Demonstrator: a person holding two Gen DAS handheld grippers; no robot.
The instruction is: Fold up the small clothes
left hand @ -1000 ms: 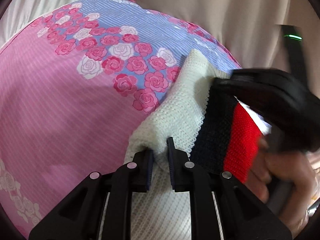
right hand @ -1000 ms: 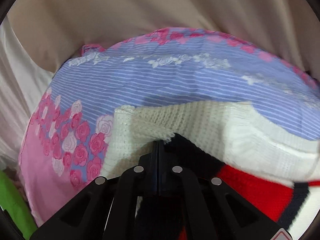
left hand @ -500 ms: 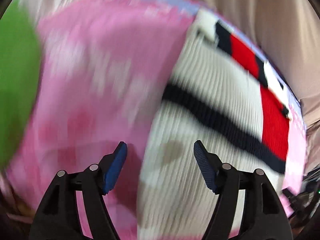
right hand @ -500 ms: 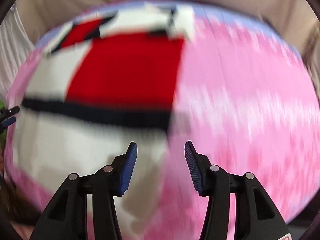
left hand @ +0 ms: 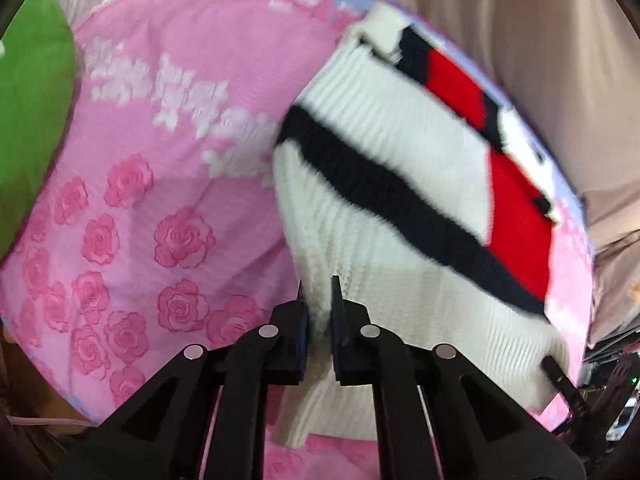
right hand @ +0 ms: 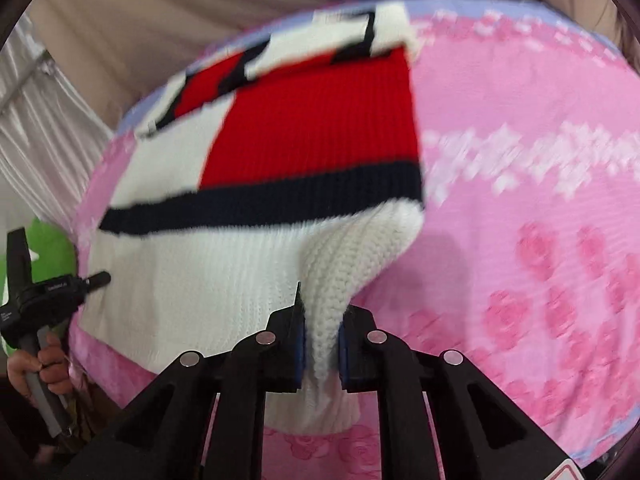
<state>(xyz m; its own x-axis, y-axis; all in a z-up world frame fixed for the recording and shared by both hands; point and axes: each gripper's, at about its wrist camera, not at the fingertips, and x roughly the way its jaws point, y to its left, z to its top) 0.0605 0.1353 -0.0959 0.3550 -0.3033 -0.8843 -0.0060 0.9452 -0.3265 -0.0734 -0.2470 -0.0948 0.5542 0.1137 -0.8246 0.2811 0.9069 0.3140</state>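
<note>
A small white knit sweater (left hand: 400, 152) with a navy stripe and red blocks lies on a pink rose-print bedsheet (left hand: 140, 208). My left gripper (left hand: 319, 300) is shut on the sweater's near white hem at its left corner. My right gripper (right hand: 322, 312) is shut on the near white hem at the sweater's right corner (right hand: 344, 264), bunching the knit between the jaws. The sweater (right hand: 312, 128) stretches away from both grippers. The left gripper also shows in the right wrist view (right hand: 96, 278), held by a hand.
A green pillow (left hand: 28, 100) lies at the left of the bed. Beige curtains (left hand: 540, 40) hang behind the bed. The sheet has a blue striped band (right hand: 480, 4) at the far edge.
A second ago both grippers held the sweater's far part. Half a second ago both were open over the near hem. Now both have shut on the hem corners.
</note>
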